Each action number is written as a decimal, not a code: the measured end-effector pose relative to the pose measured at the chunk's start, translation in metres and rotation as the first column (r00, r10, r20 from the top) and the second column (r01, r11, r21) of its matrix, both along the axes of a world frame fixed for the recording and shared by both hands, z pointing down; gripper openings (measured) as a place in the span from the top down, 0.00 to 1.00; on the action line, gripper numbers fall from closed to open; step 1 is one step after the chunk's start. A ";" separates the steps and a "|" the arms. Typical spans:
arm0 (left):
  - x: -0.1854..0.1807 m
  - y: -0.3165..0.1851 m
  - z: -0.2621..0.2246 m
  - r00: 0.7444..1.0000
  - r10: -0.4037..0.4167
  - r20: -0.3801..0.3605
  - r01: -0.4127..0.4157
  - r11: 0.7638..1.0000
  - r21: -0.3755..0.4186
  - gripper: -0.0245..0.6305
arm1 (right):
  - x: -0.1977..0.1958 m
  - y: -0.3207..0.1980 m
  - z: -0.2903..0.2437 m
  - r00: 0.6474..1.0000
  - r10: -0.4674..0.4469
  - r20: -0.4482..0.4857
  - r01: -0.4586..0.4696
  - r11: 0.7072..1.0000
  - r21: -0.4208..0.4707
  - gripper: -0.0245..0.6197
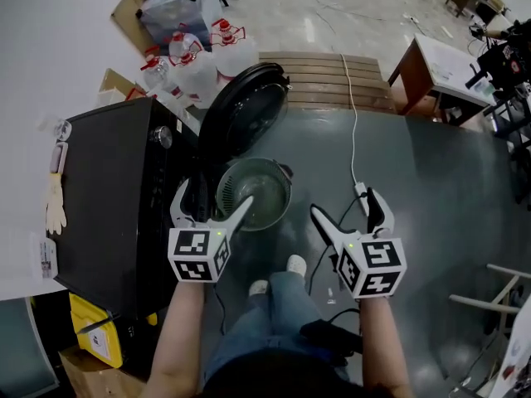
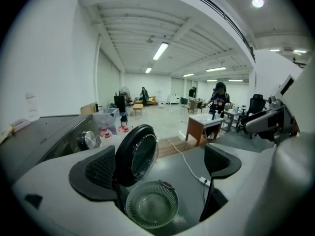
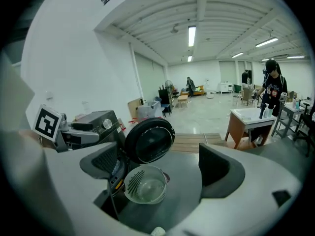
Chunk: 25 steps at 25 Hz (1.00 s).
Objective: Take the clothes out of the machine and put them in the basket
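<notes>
Hovering near the basket point(image 1: 280, 182), left tool point(image 1: 214, 196) and right tool point(image 1: 342, 202) both spread, nothing between, machine door point(image 1: 245, 106) open.

Swung-out door point(image 1: 242, 110) and basket point(image 1: 267, 186) just before the machine point(image 1: 108, 197) mouth; free floor point(image 1: 431, 189) rightward.

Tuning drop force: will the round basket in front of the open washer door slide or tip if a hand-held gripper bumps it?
Probably light: the basket looks like thin slotted plastic and is empty. It likely slides rather than tips, since it looks wide for its height and sits on a smooth grey floor. The slotted wall may flex somewhat if it is squeezed at the rim.
</notes>
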State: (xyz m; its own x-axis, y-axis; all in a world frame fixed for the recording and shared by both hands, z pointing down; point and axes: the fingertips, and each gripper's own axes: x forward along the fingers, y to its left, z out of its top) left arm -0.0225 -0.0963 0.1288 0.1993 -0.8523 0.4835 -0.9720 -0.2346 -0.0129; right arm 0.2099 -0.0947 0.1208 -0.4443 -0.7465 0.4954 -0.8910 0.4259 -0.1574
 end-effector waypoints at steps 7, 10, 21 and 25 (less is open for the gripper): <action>0.009 -0.006 0.053 1.000 -0.004 -0.020 0.003 0.999 -0.054 0.10 | -0.012 -0.017 0.052 0.993 -0.122 -0.004 0.121 0.992 -0.039 0.16; 0.010 -0.008 0.080 1.000 0.002 -0.025 -0.003 0.997 -0.073 0.10 | -0.023 -0.018 0.081 0.985 -0.171 -0.032 0.169 0.984 -0.063 0.16; -0.027 -0.005 0.185 1.000 -0.007 -0.006 0.007 0.992 -0.124 0.10 | -0.078 -0.011 0.192 0.971 -0.228 -0.074 0.218 0.968 -0.127 0.16; -0.040 0.000 0.226 1.000 -0.019 -0.009 0.017 0.990 -0.139 0.10 | -0.088 -0.011 0.231 0.983 -0.176 -0.060 0.165 0.974 -0.153 0.16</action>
